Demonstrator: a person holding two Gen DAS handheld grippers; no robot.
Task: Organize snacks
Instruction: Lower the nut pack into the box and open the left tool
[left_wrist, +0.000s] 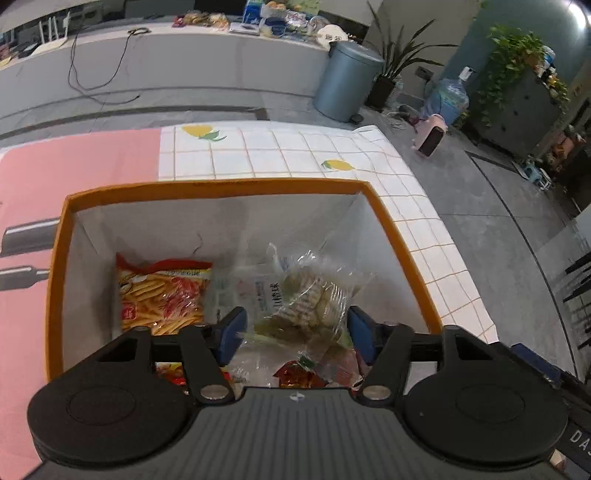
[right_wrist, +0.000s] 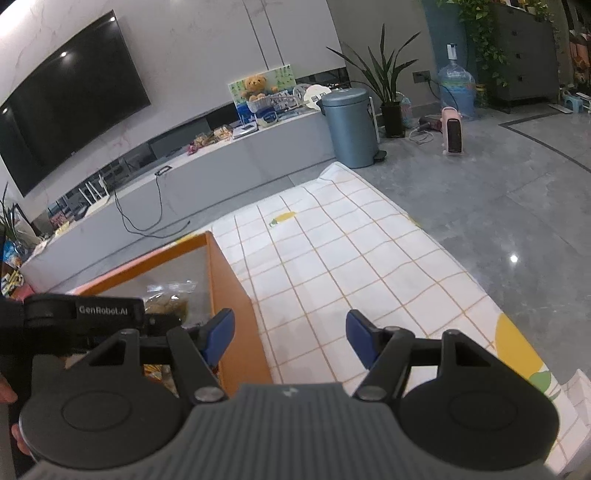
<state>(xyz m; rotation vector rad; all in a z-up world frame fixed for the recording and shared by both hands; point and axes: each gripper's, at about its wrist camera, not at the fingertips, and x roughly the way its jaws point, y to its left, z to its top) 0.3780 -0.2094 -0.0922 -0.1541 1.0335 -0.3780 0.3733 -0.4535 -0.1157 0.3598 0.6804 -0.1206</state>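
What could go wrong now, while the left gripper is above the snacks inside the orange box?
1. The clear bag of snacks lies between the open left gripper fingers; its loose plastic might catch on a finger as the gripper lifts out.
2. The right gripper hangs close beside the orange box wall and could bump it.

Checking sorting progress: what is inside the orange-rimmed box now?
Inside the orange-rimmed box: a red fries packet, a clear bag of pale snacks, and red wrappers nearer the camera. The left gripper covers the box's near end.
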